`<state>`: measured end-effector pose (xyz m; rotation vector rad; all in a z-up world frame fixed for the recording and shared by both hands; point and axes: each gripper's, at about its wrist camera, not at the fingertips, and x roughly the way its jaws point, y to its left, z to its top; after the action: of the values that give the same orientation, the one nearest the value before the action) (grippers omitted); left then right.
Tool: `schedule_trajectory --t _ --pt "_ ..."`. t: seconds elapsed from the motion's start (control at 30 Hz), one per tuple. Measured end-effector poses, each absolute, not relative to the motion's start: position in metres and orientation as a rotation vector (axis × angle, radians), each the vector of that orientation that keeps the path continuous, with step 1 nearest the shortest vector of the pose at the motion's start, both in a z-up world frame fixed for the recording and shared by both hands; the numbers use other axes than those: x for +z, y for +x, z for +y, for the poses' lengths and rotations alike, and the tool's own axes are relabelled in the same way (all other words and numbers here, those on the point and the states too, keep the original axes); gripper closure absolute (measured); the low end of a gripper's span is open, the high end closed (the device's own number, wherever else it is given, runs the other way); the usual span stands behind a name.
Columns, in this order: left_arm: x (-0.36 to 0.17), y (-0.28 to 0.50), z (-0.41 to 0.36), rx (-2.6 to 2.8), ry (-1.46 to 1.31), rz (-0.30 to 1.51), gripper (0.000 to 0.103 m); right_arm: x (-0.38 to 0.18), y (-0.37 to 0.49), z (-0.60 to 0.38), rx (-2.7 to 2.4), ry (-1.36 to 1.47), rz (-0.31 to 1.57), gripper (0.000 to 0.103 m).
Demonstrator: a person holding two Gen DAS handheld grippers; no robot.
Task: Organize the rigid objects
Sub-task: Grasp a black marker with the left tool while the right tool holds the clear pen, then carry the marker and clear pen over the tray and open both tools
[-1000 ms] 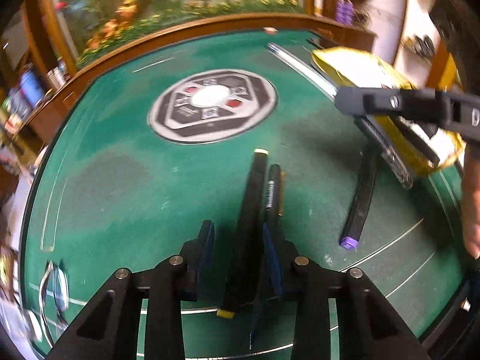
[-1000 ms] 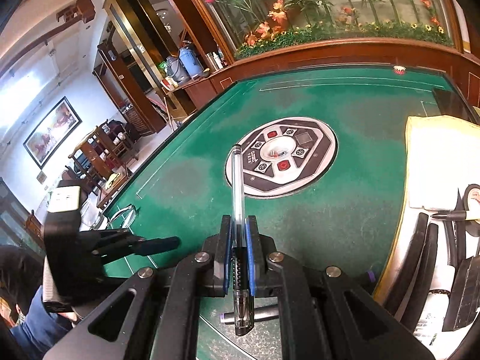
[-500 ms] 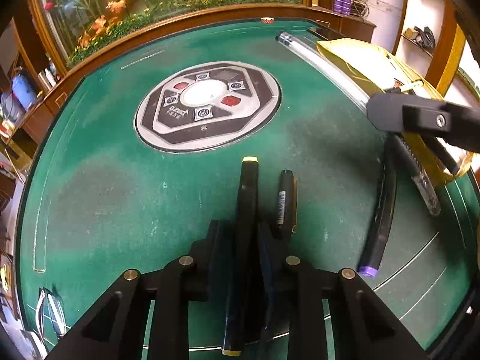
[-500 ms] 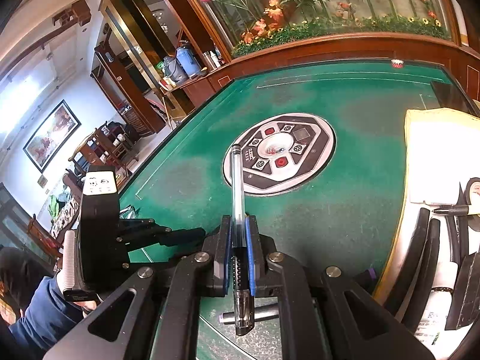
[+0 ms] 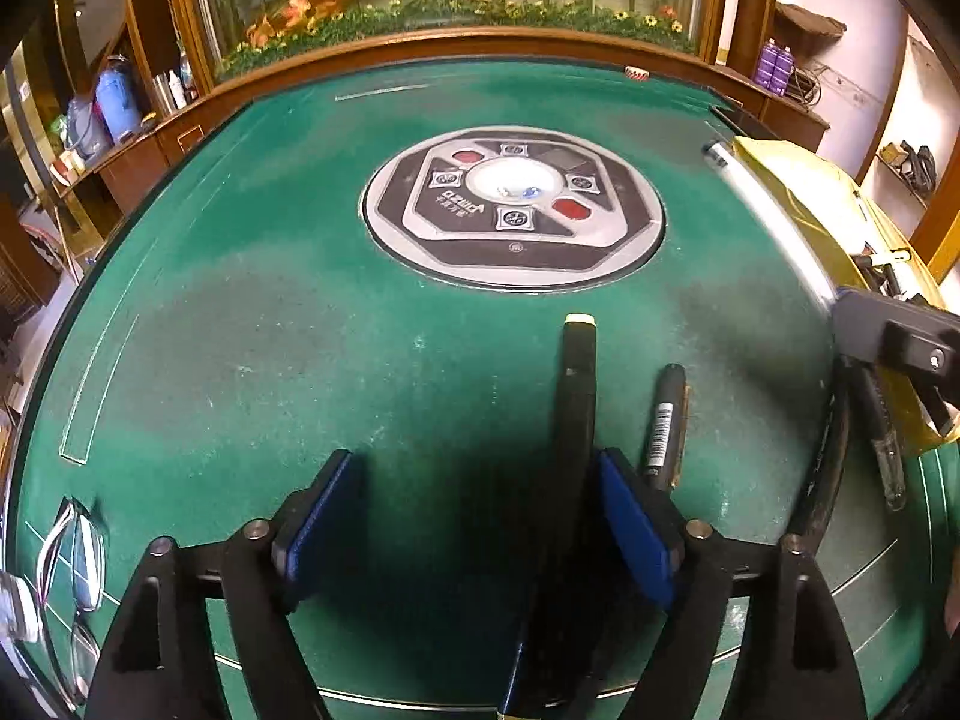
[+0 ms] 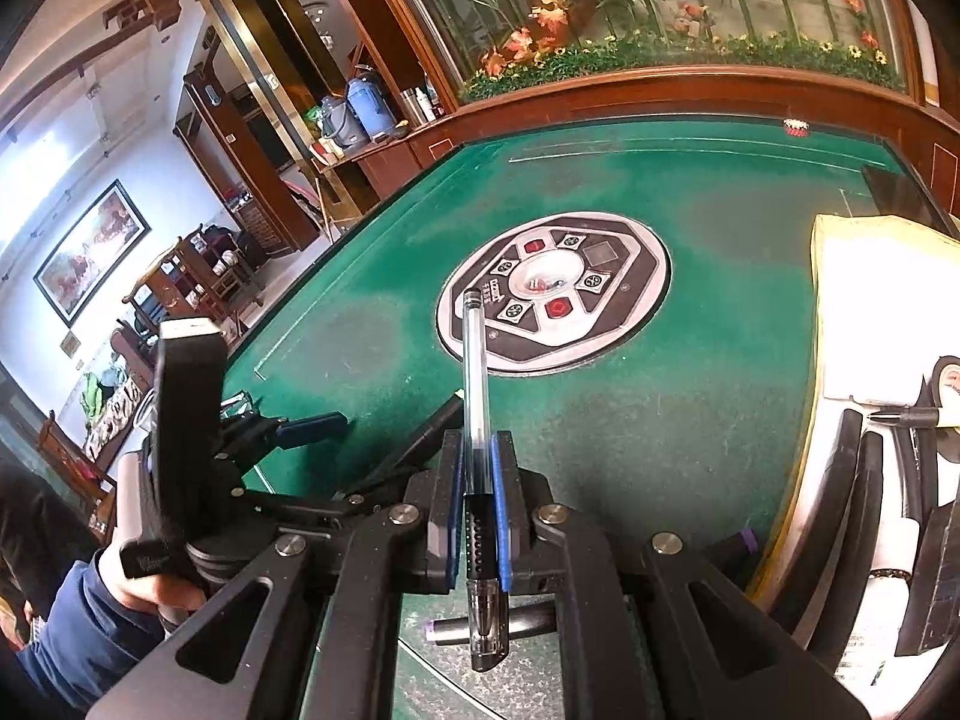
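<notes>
In the left wrist view, the left gripper [image 5: 477, 519] is seen nearest, its 2 blue-padded fingers [image 5: 318, 516] spread wide after just having been opening; a black marker with a pale yellow end cap [image 5: 577, 396] lies on the green felt table [image 5: 240, 330] between them, close against the right pad, and is not squeezed. Just beside that marker, to its right, a shorter black pen with a barcode label [image 5: 665, 426] lies nearly parallel on the felt. Further right, a long dark marker [image 5: 831, 450] lies on the felt, partly covered by the right gripper's dark body at the frame edge. In the right wrist view, the right gripper [image 6: 478, 516] is closed on a clear ballpoint pen [image 6: 475, 372], which is held by its black grip section and points away toward the table centre, its tip end projecting back below the pads. Beneath this gripper, a purple-capped marker [image 6: 480, 630] lies crosswise on the felt. To the right, a yellow-edged open pouch [image 6: 819, 324] is seen resting on the table, holding several dark pens and markers. At the left, a hand [image 6: 150, 585] in a blue sleeve is seen grasping the left gripper's handle. Beyond, the round control panel [image 5: 513, 204] is set in the table centre, and a wooden rail backed by flowers closes the far edge.
</notes>
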<state>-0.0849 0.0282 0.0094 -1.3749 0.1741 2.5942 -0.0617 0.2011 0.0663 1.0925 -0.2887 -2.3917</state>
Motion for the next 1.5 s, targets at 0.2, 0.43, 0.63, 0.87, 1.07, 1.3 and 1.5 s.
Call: schedule_trajectory --t 0.2,0.43,0.63,0.87,1.07,1.3,1.5 --pt "0.015 -0.073 0.045 2.587 -1.334 0.217 0.088 0.064 -0.062 0.201 -2.400 1.099 -0.283 0.095" --pt "0.035 -0.053 0.012 2.676 -1.232 -0.132 0.089 0.066 -0.055 0.192 -2.459 1.073 -0.179 0.095" --pt "0.056 -0.033 0.014 2.779 -1.088 -0.114 0.089 0.067 -0.044 0.176 -2.513 1.033 -0.032 0.095" --pt "0.065 -0.019 0.024 2.833 -0.998 -0.054 0.088 0.067 -0.037 0.167 -2.566 1.003 0.086 0.095" --pt "0.068 -0.015 0.028 2.853 -0.975 -0.034 0.088 0.070 -0.035 0.168 -2.610 0.983 0.124 0.095" --pt "0.071 -0.012 0.033 2.863 -0.963 -0.009 0.088 0.072 -0.034 0.169 -2.625 0.971 0.129 0.095" --pt "0.073 -0.009 0.033 2.875 -0.952 -0.009 0.088 0.074 -0.032 0.169 -2.655 0.956 0.153 0.095"
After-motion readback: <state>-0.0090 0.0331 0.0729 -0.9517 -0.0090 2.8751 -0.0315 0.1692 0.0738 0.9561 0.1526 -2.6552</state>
